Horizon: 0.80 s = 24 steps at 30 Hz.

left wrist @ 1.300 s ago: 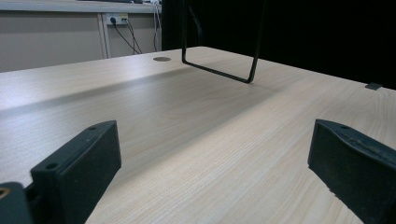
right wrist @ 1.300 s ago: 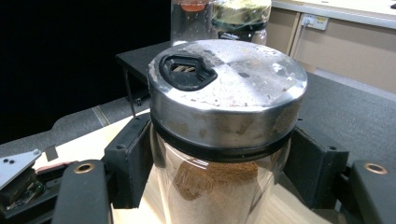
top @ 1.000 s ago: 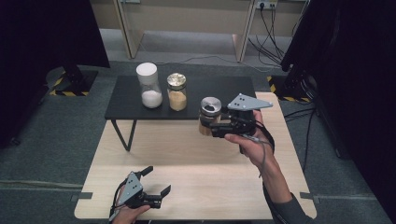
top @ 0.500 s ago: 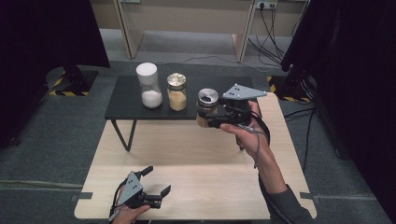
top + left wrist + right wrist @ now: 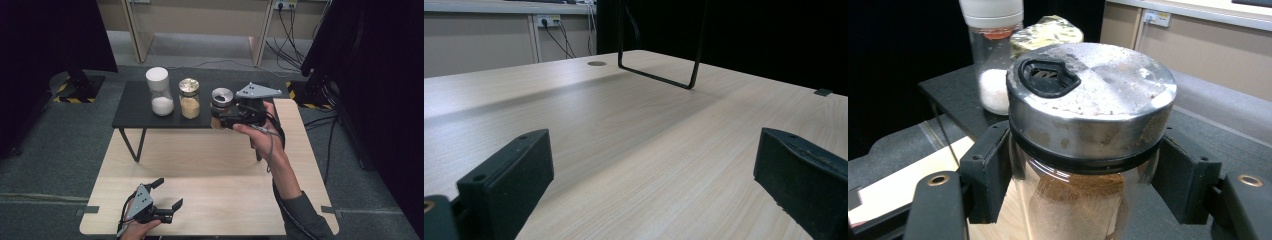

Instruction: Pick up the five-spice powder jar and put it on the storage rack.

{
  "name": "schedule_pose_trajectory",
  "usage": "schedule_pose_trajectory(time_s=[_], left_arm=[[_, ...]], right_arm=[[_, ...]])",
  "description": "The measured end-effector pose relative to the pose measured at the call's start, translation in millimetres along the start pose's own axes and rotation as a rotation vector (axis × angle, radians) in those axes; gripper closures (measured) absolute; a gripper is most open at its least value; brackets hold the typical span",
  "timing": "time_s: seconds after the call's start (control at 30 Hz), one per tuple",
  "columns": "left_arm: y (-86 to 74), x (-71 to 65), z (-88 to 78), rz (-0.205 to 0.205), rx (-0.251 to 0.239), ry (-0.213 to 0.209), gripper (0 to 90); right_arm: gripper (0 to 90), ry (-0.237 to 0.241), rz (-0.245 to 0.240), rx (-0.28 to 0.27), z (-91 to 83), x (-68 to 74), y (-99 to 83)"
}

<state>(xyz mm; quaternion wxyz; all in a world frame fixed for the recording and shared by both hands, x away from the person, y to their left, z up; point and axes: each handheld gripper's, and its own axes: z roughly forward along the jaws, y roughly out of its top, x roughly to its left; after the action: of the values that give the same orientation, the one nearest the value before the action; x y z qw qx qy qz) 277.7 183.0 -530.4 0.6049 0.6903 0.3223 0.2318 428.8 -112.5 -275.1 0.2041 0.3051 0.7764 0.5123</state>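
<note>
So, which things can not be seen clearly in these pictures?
- Steel-lidded jar: its base, cut off by the bottom edge in the right gripper view; hidden behind the right gripper in the high view.
- Gold-lidded jar: mostly hidden behind that jar in the right gripper view.
- Left gripper: wide open.

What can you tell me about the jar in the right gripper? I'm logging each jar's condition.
The jar is clear glass with brown powder inside and a round, scuffed metal lid with a black pour opening set in it. It stands upright, clamped just below the lid between the jaws of the right gripper. In the high view it sits at the right end of the black shelf, beside two other jars; whether its base touches the shelf cannot be told.
</note>
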Motion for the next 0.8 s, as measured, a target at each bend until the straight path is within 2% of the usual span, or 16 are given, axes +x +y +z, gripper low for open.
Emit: schedule_pose_trajectory(time_s=[0.37, 0.8], left_arm=[[0.1, 0.0, 0.0, 0.000, 0.000, -0.001, 1.9], [0.3, 0.1, -0.2, 0.001, -0.003, -0.002, 1.9]], right_arm=[[31.2, -0.041, 0.008, -0.003, 15.2, -8.3, 3.2], [31.2, -0.077, 0.015, 0.006, 32.3, -10.7, 5.1]])
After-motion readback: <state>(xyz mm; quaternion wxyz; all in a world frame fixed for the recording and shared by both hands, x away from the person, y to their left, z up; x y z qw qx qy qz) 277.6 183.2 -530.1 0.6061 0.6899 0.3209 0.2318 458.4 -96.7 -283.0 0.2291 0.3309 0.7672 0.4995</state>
